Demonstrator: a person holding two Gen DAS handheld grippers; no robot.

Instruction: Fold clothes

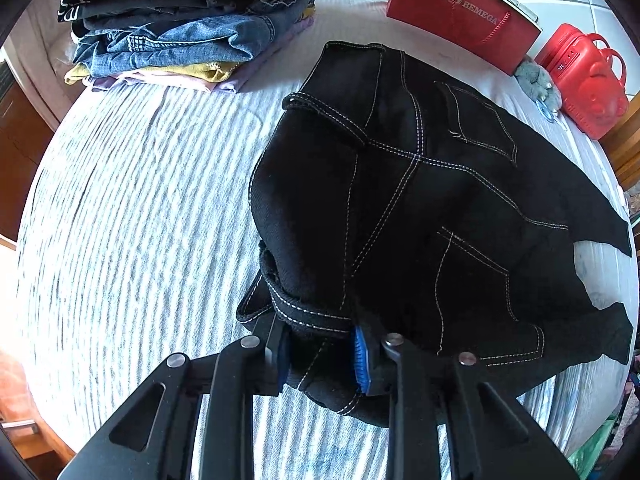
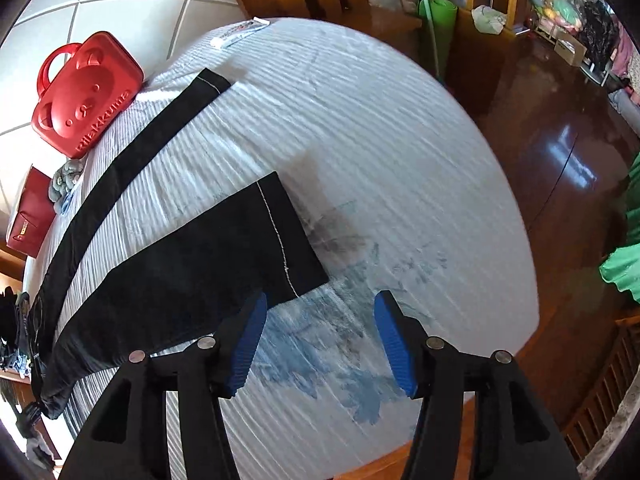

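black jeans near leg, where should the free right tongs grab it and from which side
Grip the hem of the black jeans at its near corner, coming in low from the bed's foot. That leg lies flat, its stitched cuff just ahead of the open right tongs; the left tongs already clamp the waistband.

Right gripper (image 2: pixel 318 338) with black arms and ribbed blue pads (image 2: pixel 394 340) spread wide apart over a striped pale-blue bed sheet (image 2: pixel 400 152), gripping nothing. Just beyond the left pad, the white-stitched hem of black denim trousers (image 2: pixel 200 264) lying flat on that sheet. Farther across the sheet, at its edge, a red bear-faced plastic case (image 2: pixel 88 92).
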